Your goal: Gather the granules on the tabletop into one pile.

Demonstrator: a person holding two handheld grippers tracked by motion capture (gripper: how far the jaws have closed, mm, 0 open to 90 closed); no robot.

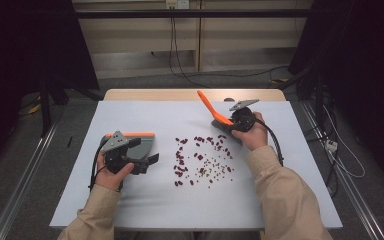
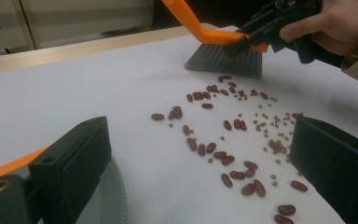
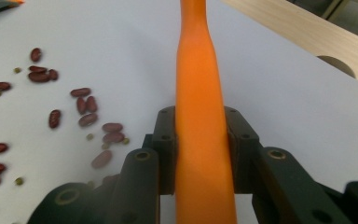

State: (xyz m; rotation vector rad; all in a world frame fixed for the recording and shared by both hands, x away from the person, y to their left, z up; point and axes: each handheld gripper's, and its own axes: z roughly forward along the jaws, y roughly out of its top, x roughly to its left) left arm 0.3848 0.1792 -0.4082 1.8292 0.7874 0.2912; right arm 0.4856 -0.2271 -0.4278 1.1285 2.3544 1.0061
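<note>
The white table carries a grey dustpan at nine o'clock, the left gripper over it, jaws spread wide and empty. At one o'clock the right gripper clamps the orange brush by its handle, bristles just beyond the scattered red beans at centre

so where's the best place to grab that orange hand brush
Grip the hand brush by its flat orange handle, just above the bristle head, fingers closing from the two sides. There the right gripper clamps it, bristles down behind the beans.
</note>
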